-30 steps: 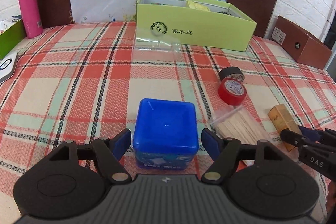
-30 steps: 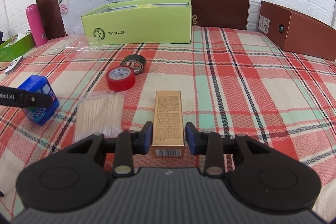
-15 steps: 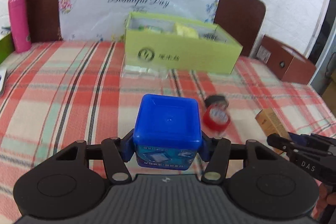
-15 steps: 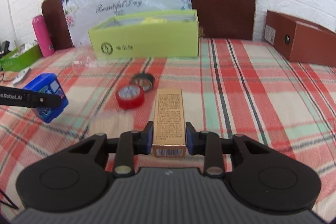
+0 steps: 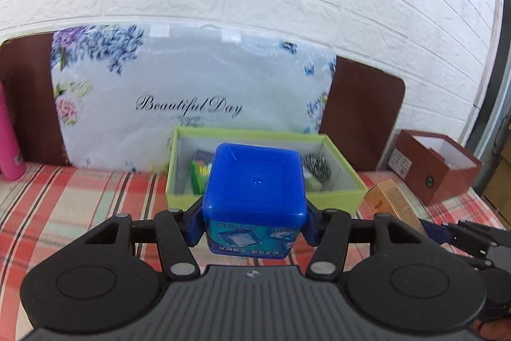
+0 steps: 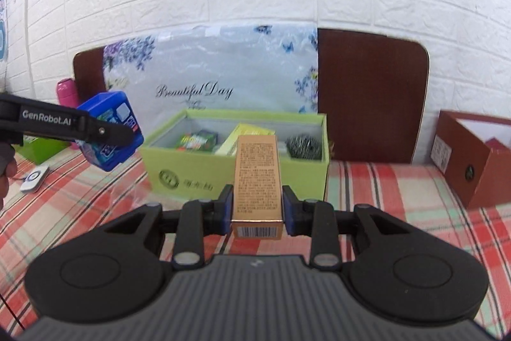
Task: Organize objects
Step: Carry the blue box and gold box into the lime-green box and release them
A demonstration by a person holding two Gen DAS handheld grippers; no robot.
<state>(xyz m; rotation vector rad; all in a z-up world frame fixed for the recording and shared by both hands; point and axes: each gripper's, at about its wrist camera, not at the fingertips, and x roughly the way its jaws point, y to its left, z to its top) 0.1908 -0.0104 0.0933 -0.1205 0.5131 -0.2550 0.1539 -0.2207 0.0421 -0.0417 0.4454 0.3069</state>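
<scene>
Blue pads of the left gripper press on both flanks of a blue square tub, so its fingers are clenched about half-wide on that tub, which is lifted clear of the plaid surface. In the left wrist view the tub sits at centre, and past it at 12 o'clock lies the open green box.

The right gripper has its fingers drawn in narrow and grasping a slim gold carton by its two long sides, barcode end toward the camera. The carton also hangs above the surface, aimed at the green box at 12 o'clock.

Only the right wrist view shows the left gripper from the side, at 9 o'clock, carrying the tub tilted in the air, with part of a hand below it and a small white device on the cloth. It also shows the box's contents better: a green packet, a yellow-green packet and a steel scourer.

Only the left wrist view shows the gold carton from the side at 3 o'clock, held by the right gripper's blue tip. Both views take in the brown box at 3 o'clock and the pink bottle at 9 o'clock.
</scene>
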